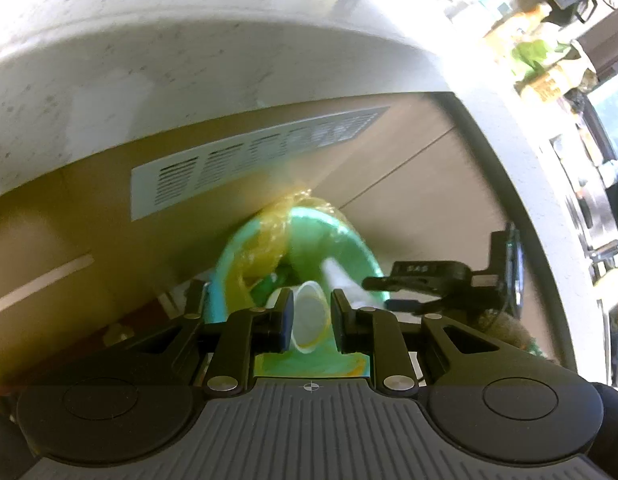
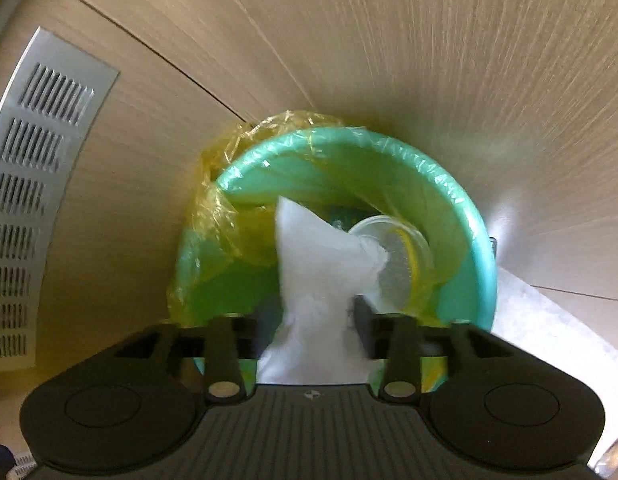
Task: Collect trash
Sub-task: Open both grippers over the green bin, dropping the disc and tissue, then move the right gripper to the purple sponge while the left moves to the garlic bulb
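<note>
From the left wrist, the left hand-held gripper pinches a clear plastic cup with a yellow rim above the round green bin, which is lined with a yellow plastic bag. The right hand-held gripper reaches in from the right over the bin. A white stone counter curves overhead.

From the right wrist, the right hand-held gripper stands spread, with a crumpled white paper napkin loose between its fingers, over the bin's mouth. The cup sits just beyond the napkin.
</note>
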Action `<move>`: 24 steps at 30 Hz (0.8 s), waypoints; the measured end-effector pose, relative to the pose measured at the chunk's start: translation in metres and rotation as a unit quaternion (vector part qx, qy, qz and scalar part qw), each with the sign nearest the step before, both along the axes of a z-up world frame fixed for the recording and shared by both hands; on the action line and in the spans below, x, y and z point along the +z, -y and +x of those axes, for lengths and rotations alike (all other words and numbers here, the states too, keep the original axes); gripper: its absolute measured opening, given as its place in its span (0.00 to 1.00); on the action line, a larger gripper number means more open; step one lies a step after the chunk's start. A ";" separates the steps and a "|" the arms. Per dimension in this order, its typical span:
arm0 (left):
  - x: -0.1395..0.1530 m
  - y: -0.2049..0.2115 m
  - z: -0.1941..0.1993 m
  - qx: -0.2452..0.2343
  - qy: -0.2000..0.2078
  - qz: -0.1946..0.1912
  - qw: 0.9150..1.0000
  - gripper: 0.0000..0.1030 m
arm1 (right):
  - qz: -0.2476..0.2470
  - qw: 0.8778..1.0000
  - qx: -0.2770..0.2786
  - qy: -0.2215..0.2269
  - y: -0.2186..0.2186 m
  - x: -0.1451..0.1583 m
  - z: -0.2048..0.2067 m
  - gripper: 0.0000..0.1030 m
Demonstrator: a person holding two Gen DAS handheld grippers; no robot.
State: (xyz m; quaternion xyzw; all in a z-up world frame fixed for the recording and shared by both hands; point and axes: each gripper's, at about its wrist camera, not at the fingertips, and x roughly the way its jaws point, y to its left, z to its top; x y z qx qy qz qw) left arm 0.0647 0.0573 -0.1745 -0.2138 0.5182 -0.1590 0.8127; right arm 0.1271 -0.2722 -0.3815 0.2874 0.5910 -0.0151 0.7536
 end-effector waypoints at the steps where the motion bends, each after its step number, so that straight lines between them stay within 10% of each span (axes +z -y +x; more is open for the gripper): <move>1: -0.004 0.001 0.000 0.000 -0.002 0.000 1.000 0.22 | -0.004 1.000 0.001 0.001 0.001 0.003 -0.001 0.51; 8: 0.002 0.015 0.000 -0.010 -0.005 0.008 1.000 0.22 | -0.016 1.000 -0.007 0.024 0.010 0.032 -0.021 0.51; 16: 0.073 0.013 0.007 -0.027 0.070 0.008 0.997 0.22 | -0.016 0.994 0.023 0.104 -0.001 0.119 -0.042 0.51; 24: 0.151 -0.028 0.034 0.057 0.197 0.065 0.977 0.22 | -0.068 0.946 0.117 0.294 -0.062 0.248 -0.025 0.60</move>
